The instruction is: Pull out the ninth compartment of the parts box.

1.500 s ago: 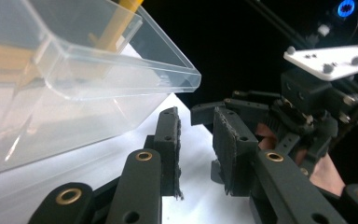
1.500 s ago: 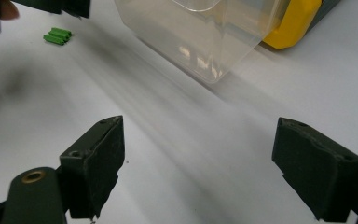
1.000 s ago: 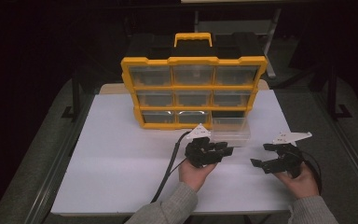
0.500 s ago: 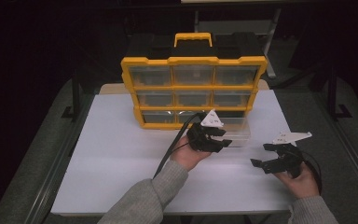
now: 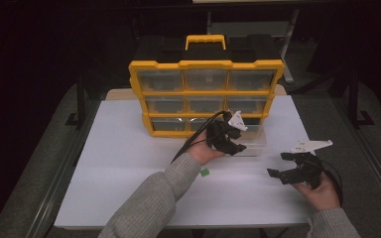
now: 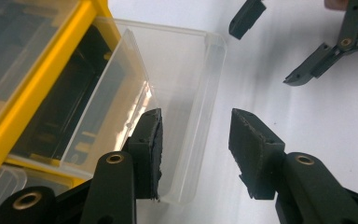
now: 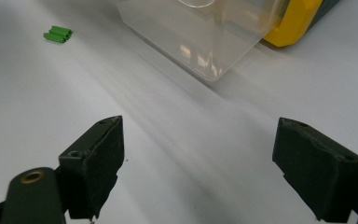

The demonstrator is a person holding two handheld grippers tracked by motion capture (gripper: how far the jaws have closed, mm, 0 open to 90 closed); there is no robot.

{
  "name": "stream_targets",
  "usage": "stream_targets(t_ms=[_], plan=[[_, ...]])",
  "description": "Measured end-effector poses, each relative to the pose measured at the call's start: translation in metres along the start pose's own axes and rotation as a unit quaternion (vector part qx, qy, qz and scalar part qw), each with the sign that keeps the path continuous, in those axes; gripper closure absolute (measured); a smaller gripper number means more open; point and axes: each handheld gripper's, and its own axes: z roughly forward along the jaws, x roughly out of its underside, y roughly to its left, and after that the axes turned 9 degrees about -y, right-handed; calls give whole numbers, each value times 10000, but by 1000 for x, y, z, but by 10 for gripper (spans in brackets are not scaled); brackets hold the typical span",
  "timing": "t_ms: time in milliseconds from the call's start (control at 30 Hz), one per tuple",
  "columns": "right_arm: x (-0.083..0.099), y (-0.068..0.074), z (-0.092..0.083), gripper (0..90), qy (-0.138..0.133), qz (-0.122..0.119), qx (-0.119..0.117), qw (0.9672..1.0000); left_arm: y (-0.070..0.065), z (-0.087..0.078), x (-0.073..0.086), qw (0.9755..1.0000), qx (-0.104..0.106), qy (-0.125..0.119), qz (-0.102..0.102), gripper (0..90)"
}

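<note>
The left gripper (image 5: 230,140) hangs over the clear plastic drawer (image 5: 252,141), which stands pulled out of the bottom right slot of the yellow parts organizer (image 5: 206,96) toward the front of the white table (image 5: 104,158). In the left gripper view the drawer's (image 6: 186,88) front rim runs between the two jaws; one rubber pad sits against the inside of that thin wall, the other stands clear of it over the bare table; the jaws have just been opening and stand partly apart, pressing on nothing.

The right gripper (image 5: 283,166) rests low near the table's right front edge, well apart from the drawer; its jaws gape wide with only the white surface between them, and in the right gripper view the drawer's (image 7: 200,32) rounded corner lies beyond them.

The drawer is glossy, see-through, box-shaped with rounded corners and looks empty; the organizer is a hard yellow frame of three rows of three clear-fronted compartments, backed in black, with a yellow carry handle (image 5: 206,40) on top. The jaw pads are matt black and roughly ribbed, on smooth black links with brass rivets. A small green ridged piece (image 5: 205,172) lies on the table just beside the left sleeve (image 5: 163,198), which is grey knit.
</note>
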Motion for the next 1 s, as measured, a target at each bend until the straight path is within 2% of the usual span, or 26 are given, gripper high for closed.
stream_targets(t_ms=[133, 300, 367, 633, 1000], plan=[[0, 0, 0, 155, 2, -5, -4, 10000, 0, 7, 0, 9998, 56, 179, 116, 562], [0, 0, 0, 156, -2, 12, -14, 10000, 0, 15, 1, 9991, 166, 368, 100, 577], [0, 0, 0, 155, 3, 7, -27, 10000, 0, 18, 1, 9986, 167, 462, 176, 607], [0, 1, 0, 156, 3, -3, -19, 10000, 1, 20, 3, 9984, 220, 502, 164, 692], [0, 1, 1, 156, 32, -6, -39, 10000, 1, 19, 3, 9980, 211, 550, 242, 702]])
